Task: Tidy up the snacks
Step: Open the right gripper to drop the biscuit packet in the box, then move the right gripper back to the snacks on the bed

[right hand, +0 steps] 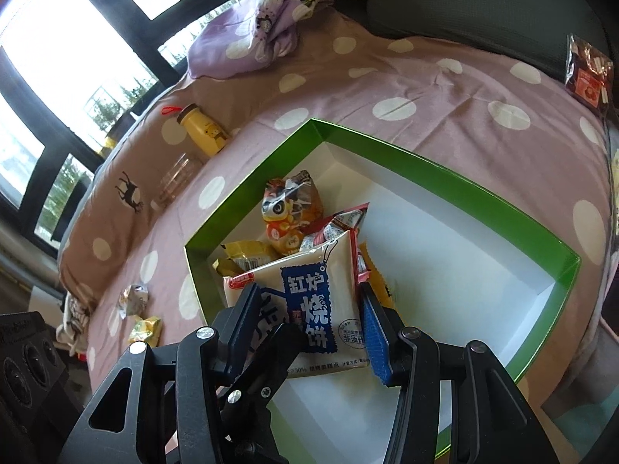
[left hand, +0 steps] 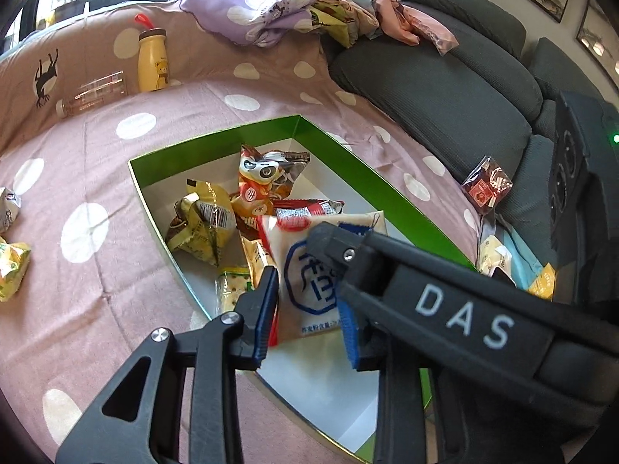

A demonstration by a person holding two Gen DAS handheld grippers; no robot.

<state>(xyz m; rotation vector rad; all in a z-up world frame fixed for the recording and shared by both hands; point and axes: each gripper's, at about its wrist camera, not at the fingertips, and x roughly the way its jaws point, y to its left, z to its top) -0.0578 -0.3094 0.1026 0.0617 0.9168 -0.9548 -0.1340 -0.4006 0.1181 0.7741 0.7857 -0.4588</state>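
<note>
The white packet (right hand: 309, 309) lies in the green box (right hand: 445, 170), on the white floor at its near end, leaning on the snack pile. From the right gripper (right hand: 309, 332) it sits dead ahead at 12 o'clock, between the blue pads (right hand: 377, 342). The fingers stand apart, flanking the packet's two side edges. Whether the pads touch the wrapper cannot be settled from this view; they appear just beside it, not clamped.

The packet's long axis runs from 6 to 12 o'clock in the right wrist view, along the fingers.

The left gripper (left hand: 305, 315) also straddles the packet (left hand: 313, 286), fingers apart. The right gripper's finger (left hand: 340, 255) crosses in from 3 o'clock. Both arms are about equally near.

Count, judged:
- In the box: about six packets, including one gold bag (left hand: 201, 228) and one cartoon bag (left hand: 267, 178).
- Loose on the spotted cloth (left hand: 116, 270): two at 9 o'clock (left hand: 11, 266).
- On the grey sofa (left hand: 445, 89): one red packet (left hand: 487, 185).
- Bottles: one yellow (left hand: 153, 60), one clear (left hand: 93, 94).
</note>
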